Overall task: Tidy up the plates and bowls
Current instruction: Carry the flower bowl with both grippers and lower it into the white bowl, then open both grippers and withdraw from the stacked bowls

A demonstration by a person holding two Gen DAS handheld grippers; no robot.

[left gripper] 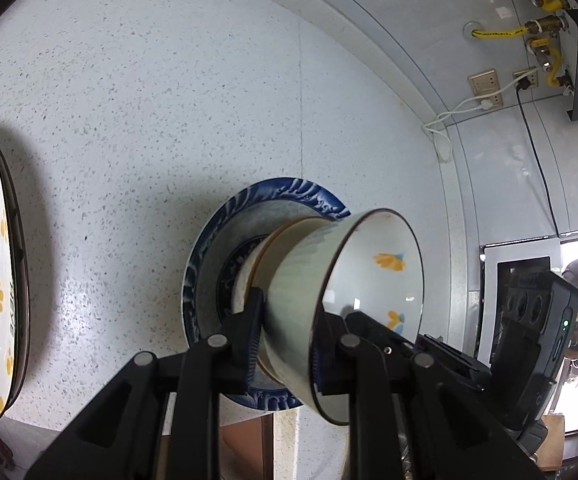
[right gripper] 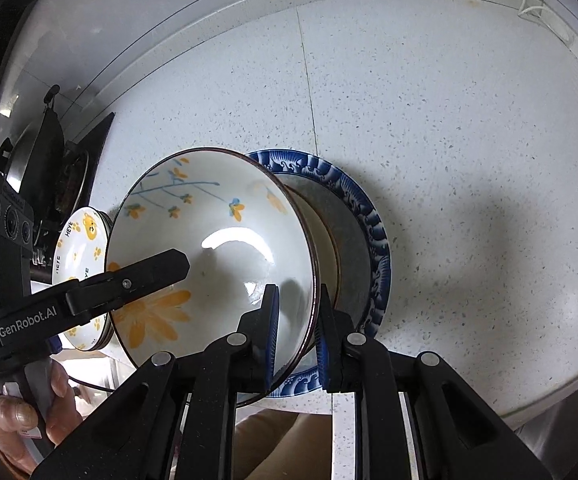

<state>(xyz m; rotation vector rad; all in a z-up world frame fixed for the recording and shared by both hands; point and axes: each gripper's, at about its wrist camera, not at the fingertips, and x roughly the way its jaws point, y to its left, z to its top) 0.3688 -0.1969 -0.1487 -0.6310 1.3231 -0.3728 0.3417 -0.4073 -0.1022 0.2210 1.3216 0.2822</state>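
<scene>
Flowered bowl [right gripper: 213, 248] gripped at the rim from two sides, over the blue-rimmed plate [right gripper: 369, 208] on the speckled counter [right gripper: 449, 140]; foot close to the plate's centre, contact not clear. Right gripper [right gripper: 295, 340] clamped narrow on the near rim, one pad inside, one outside. Left gripper [left gripper: 285, 344] likewise pinching the opposite rim wall. Bear-print plate [right gripper: 81, 240] just beside, left of the bowl.
</scene>
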